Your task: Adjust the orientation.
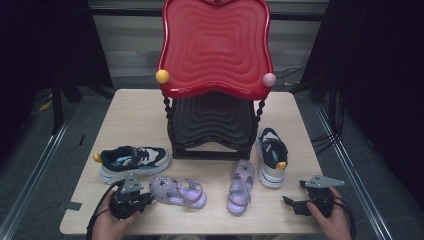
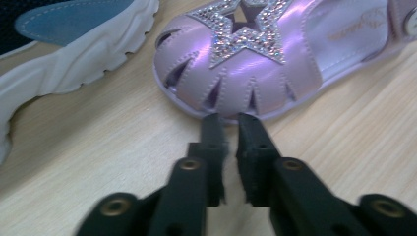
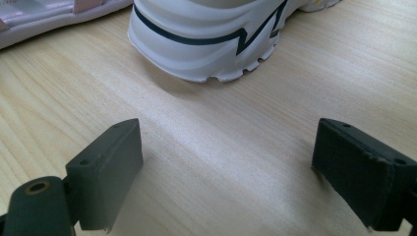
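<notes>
Looks like the grab step on the purple sandal [image 2: 246, 64] sitting just in front of the red rack [image 1: 215, 50]: left gripper [image 2: 230, 118] fingers pinched together at its toe rim, right gripper [image 3: 226, 162] wide open and empty, so next comes lifting it up.

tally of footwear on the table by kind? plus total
Purple sandals: 2, one by the left gripper, one nearer the middle
Navy and white sneakers: 2, one at left, one at right beside the rack
Total: 4
</notes>
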A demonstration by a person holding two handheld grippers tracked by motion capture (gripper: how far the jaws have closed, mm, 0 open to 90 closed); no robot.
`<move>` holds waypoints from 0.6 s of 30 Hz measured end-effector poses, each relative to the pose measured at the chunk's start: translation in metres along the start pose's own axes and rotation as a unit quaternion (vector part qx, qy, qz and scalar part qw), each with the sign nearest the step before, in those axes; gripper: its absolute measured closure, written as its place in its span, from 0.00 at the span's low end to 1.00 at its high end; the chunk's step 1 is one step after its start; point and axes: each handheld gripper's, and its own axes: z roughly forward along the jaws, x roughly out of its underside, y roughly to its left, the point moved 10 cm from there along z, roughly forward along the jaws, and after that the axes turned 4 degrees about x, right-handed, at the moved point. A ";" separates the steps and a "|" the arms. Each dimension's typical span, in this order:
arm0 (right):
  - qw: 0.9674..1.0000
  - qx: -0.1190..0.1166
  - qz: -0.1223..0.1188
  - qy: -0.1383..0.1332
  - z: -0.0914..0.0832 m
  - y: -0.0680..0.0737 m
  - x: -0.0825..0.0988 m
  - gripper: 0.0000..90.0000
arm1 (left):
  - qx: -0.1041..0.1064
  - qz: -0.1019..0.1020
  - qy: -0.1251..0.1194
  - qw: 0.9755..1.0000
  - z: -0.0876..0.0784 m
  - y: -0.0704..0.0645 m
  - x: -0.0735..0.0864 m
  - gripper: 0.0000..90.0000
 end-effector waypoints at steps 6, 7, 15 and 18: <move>1.000 0.000 0.001 0.000 0.000 0.000 0.000 0.12 | -0.008 0.002 0.000 1.000 0.005 0.007 -0.007 0.95; 1.000 0.000 0.000 0.000 0.000 0.000 0.000 0.12 | -0.008 0.003 0.002 1.000 0.007 0.008 -0.008 0.96; 1.000 0.000 0.000 0.000 0.000 0.000 0.000 0.12 | -0.008 0.005 -0.004 1.000 0.016 0.017 -0.021 0.96; 1.000 0.000 0.000 0.000 0.000 0.000 0.000 0.12 | -0.007 0.010 -0.004 1.000 0.018 0.019 -0.025 0.95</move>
